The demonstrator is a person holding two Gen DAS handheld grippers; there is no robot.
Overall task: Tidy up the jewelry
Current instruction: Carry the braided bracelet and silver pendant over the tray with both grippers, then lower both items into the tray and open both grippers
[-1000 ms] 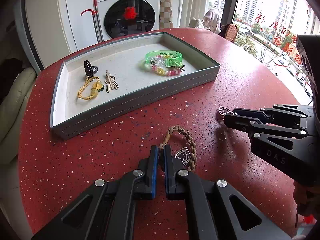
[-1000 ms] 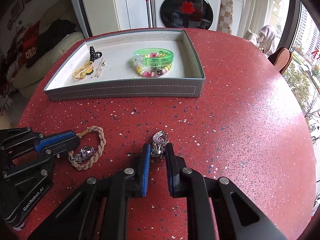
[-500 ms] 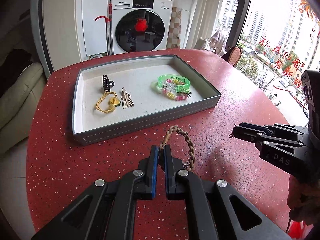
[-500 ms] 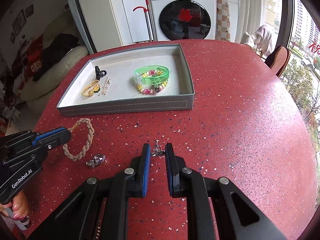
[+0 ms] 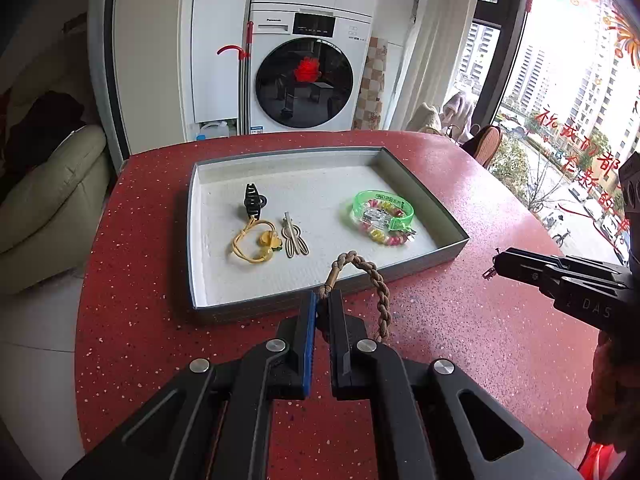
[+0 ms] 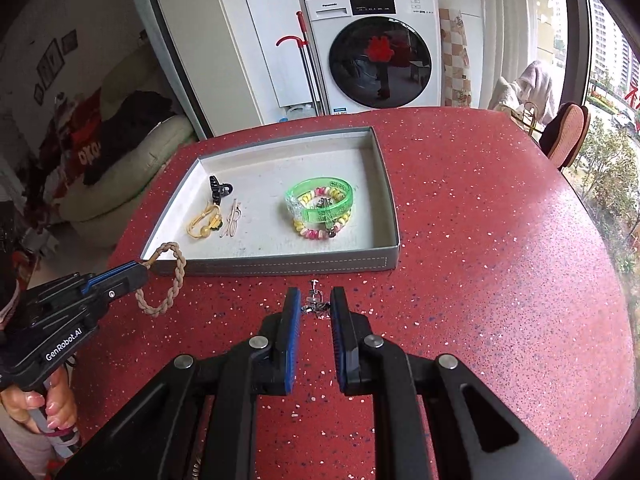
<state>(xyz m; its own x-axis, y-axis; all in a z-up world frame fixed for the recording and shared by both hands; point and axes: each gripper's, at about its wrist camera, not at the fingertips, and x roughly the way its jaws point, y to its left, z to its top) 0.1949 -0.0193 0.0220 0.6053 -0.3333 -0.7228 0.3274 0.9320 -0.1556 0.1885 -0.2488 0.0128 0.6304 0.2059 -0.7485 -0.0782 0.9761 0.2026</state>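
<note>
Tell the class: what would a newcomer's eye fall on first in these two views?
Probably the braided rope bracelet dangling from the shut left gripper, just before the grey tray on the red speckled table. Next, the bright green bangle inside the tray, then the small silver charm pinched between the right gripper fingertips.

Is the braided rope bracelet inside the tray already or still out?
Out. The braided rope bracelet hangs from the shut left gripper, in front of the tray's near wall, lifted off the table.
</note>
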